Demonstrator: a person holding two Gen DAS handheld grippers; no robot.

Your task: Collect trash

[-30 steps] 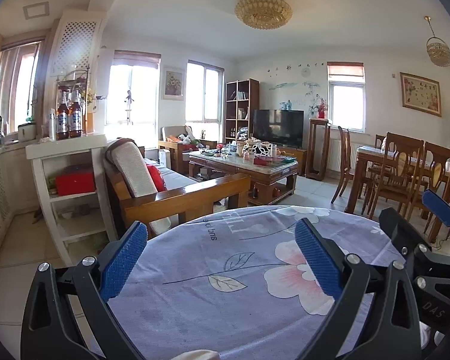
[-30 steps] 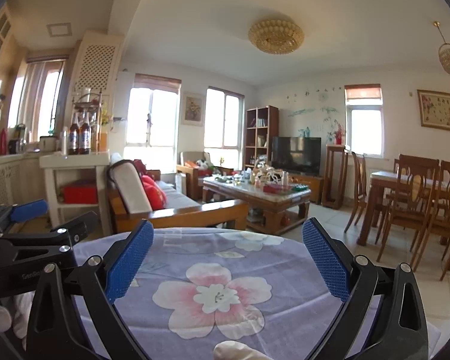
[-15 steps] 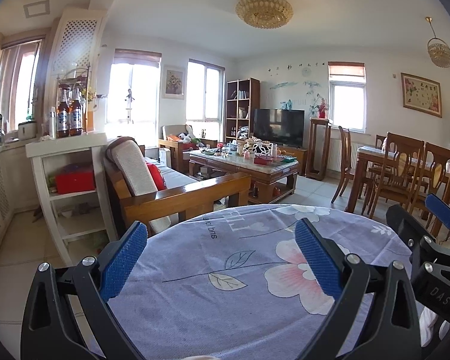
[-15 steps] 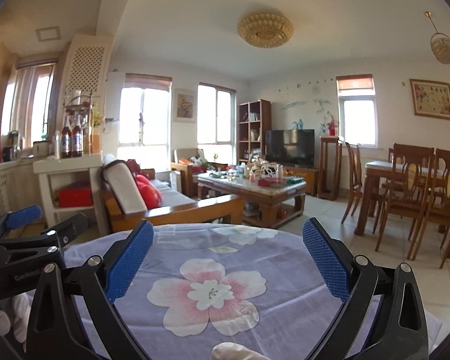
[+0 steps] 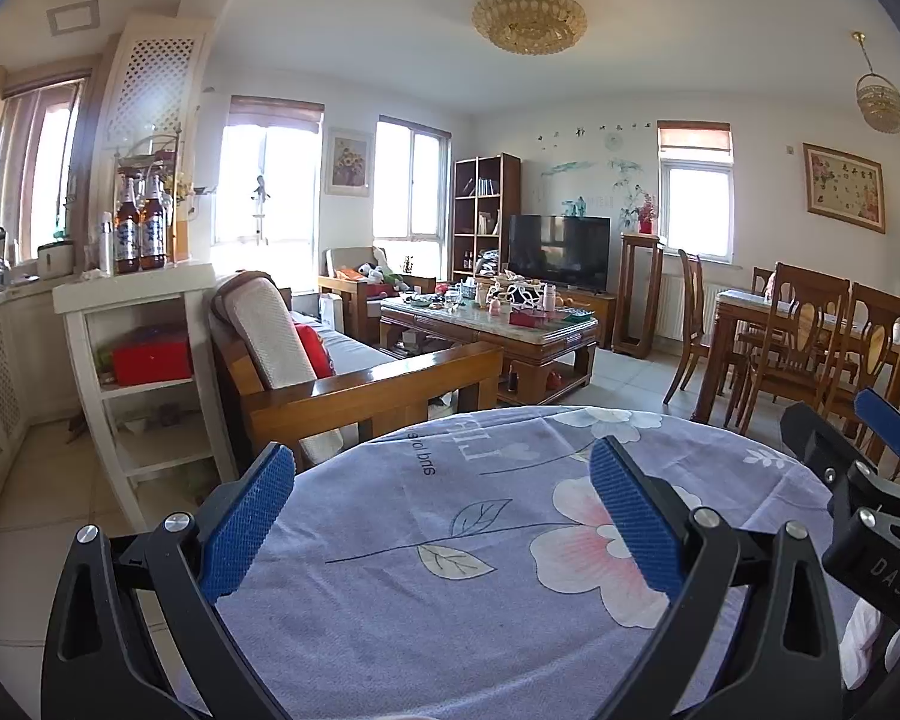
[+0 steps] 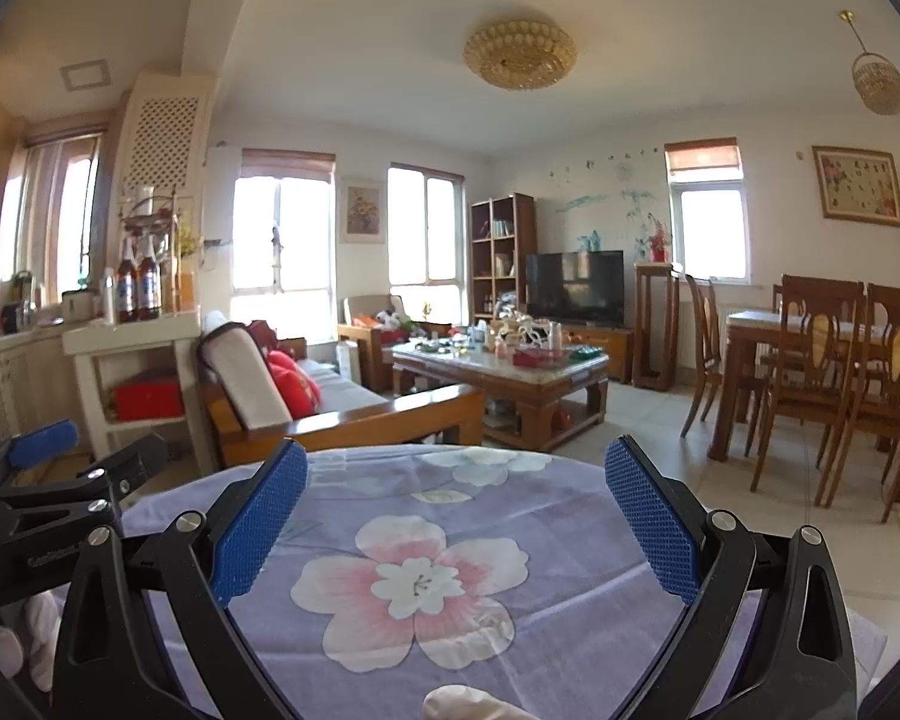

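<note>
Right gripper point(image 6: 456, 534) has tilted back down a touch, left gripper point(image 5: 444, 525) barely shifted; both spread wide and empty over the floral tablecloth point(image 6: 426, 588), nothing collected, pale scrap point(image 6: 474, 703) at near edge probably trash.

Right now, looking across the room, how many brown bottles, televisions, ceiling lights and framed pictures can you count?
Brown bottles: 2
Televisions: 1
Ceiling lights: 2
Framed pictures: 2
Total: 7
</note>
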